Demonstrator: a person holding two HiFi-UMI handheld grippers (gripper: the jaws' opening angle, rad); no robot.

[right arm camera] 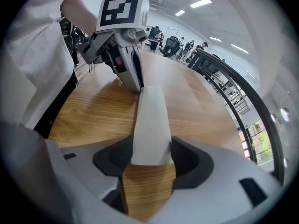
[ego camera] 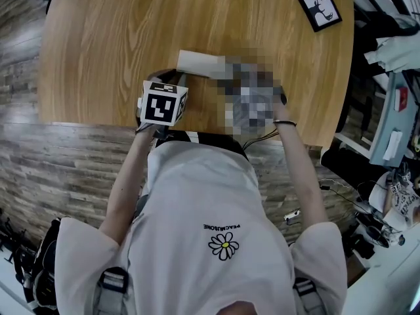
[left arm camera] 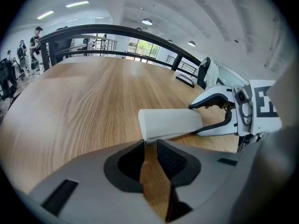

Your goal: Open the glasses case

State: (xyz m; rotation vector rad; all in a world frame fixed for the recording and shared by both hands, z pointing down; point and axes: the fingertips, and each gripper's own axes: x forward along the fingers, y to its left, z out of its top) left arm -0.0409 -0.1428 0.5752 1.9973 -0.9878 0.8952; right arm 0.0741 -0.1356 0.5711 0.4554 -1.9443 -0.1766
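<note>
A white glasses case (ego camera: 197, 63) lies closed on the round wooden table (ego camera: 105, 51). In the left gripper view the case (left arm camera: 170, 122) lies crosswise just beyond my left gripper (left arm camera: 148, 146). Its jaws stand narrow, and their tips pinch the case's near lower edge at one end. In the right gripper view the case (right arm camera: 150, 125) runs lengthwise away from me. My right gripper (right arm camera: 150, 160) is shut on its near end, with both pads against its sides. The left gripper (right arm camera: 137, 87) meets the far end there. In the head view a mosaic patch hides the right gripper.
A small framed picture (ego camera: 319, 9) lies at the table's far right. The table's near edge runs just in front of the person's body. A dark railing (left arm camera: 117, 31) curves behind the table. Shelves and clutter (ego camera: 394, 110) stand off to the right.
</note>
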